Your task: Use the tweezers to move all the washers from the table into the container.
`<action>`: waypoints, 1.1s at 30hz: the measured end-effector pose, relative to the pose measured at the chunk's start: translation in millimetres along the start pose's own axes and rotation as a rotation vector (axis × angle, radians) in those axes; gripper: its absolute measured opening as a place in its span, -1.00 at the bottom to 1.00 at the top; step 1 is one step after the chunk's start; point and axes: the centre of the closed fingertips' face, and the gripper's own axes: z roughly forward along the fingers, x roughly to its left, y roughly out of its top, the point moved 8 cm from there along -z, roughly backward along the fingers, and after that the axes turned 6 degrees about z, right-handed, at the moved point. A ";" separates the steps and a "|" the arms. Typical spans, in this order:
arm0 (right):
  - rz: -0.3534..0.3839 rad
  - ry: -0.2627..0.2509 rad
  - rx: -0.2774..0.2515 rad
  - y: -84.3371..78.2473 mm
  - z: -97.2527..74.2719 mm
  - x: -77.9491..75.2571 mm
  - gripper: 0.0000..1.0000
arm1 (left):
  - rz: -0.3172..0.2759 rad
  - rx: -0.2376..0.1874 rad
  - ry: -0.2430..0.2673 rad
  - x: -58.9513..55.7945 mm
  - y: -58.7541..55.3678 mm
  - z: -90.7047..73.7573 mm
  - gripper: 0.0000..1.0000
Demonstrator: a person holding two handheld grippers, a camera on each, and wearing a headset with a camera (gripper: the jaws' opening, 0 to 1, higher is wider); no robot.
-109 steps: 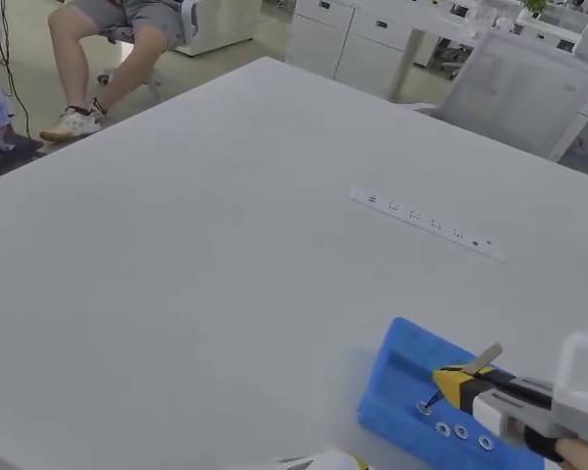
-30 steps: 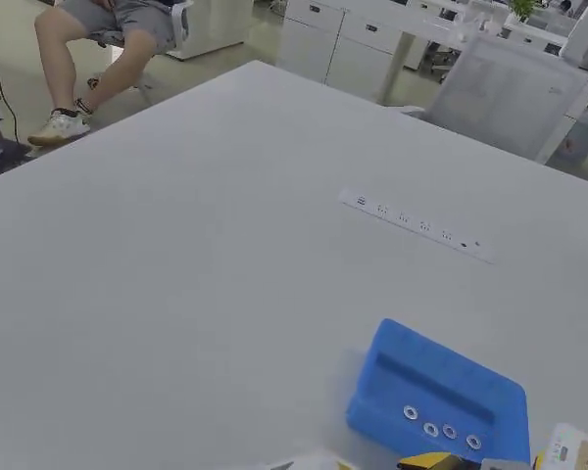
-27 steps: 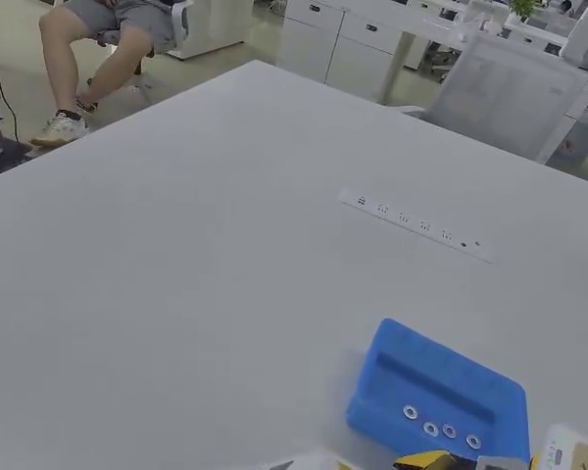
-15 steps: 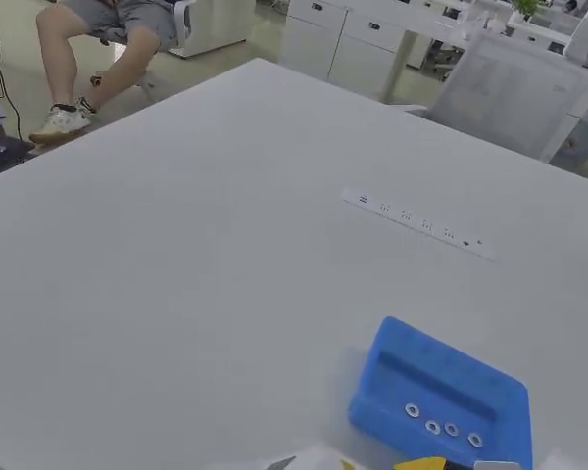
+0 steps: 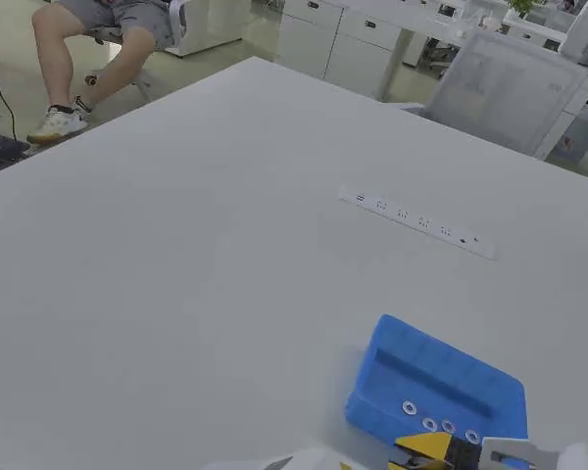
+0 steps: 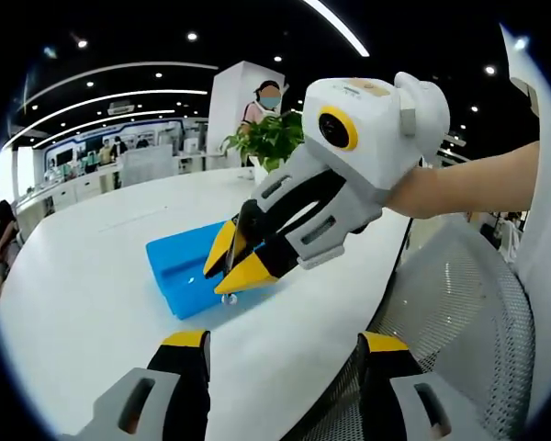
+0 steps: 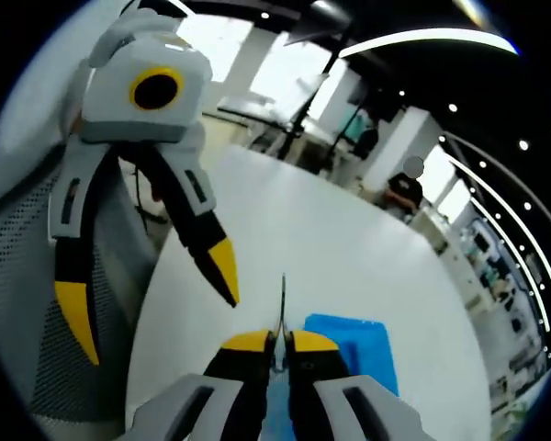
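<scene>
Right gripper (image 7: 280, 344): yellow-tipped jaws pressed together on the tweezers (image 7: 283, 308), which stick straight out ahead between them. In the left gripper view the tweezer tip hangs just above the table (image 6: 92, 303) at the near edge of the blue container (image 6: 185, 265). Something small sits at the tip, too small to tell what.

Left gripper (image 6: 285, 342): jaws spread wide, nothing between them. It is held off the table edge facing the right gripper, and the right gripper view shows the same spread.

Four washers (image 5: 428, 424) lie in a row inside the container, near its near wall in the head view. The container sits on the near right part of the white table. A white power strip (image 5: 416, 221) lies further back, well apart from it. Beyond the far corner a seated person (image 5: 88, 39); mesh chair (image 5: 505, 93) at the far right.
</scene>
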 end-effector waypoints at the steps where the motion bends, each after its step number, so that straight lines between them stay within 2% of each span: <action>1: -0.007 -0.001 0.003 1.8 0.0 -1.7 -0.94 | 0.001 0.000 0.000 0.0 0.0 0.0 0.28; 3: -0.049 -0.010 0.014 4.9 0.7 -6.1 -0.94 | 0.001 0.000 -0.001 -0.1 0.1 0.1 0.28; 10: -0.042 -0.044 -0.019 12.3 0.5 -22.0 -0.94 | 0.000 0.000 0.002 0.4 -0.1 -0.1 0.27; 14: -0.001 -0.086 -0.020 8.8 4.4 -35.0 -0.94 | 0.002 0.000 0.002 0.3 -0.2 -0.1 0.27; 18: 0.045 -0.107 0.000 0.6 11.6 -44.1 -0.94 | 0.001 0.001 0.003 0.5 -0.4 -0.1 0.27; 22: 0.161 -0.124 -0.002 -8.8 20.1 -53.2 -0.94 | -0.004 0.001 0.003 0.5 -0.5 -0.3 0.27; 24: 0.252 -0.144 -0.006 -14.8 24.2 -59.3 -0.94 | -0.004 0.001 0.003 0.6 -0.6 -0.4 0.27; 25: 0.320 -0.150 -0.016 -18.7 26.5 -62.8 -0.94 | -0.005 0.001 0.003 0.6 -0.6 -0.4 0.27; 26: 0.347 -0.152 -0.020 -20.1 27.4 -64.1 -0.94 | -0.005 0.001 0.004 0.6 -0.7 -0.4 0.27; 27: 0.423 -0.165 -0.036 -24.8 29.7 -68.2 -0.94 | -0.006 0.002 0.004 0.7 -0.7 -0.4 0.27; 29: 0.522 -0.173 -0.055 -33.8 34.5 -74.3 -0.94 | -0.010 0.002 0.004 0.8 -0.8 -0.4 0.27; 33: 0.634 -0.183 -0.066 -46.1 42.8 -82.7 -0.94 | -0.012 0.002 0.004 1.0 -1.0 -0.5 0.27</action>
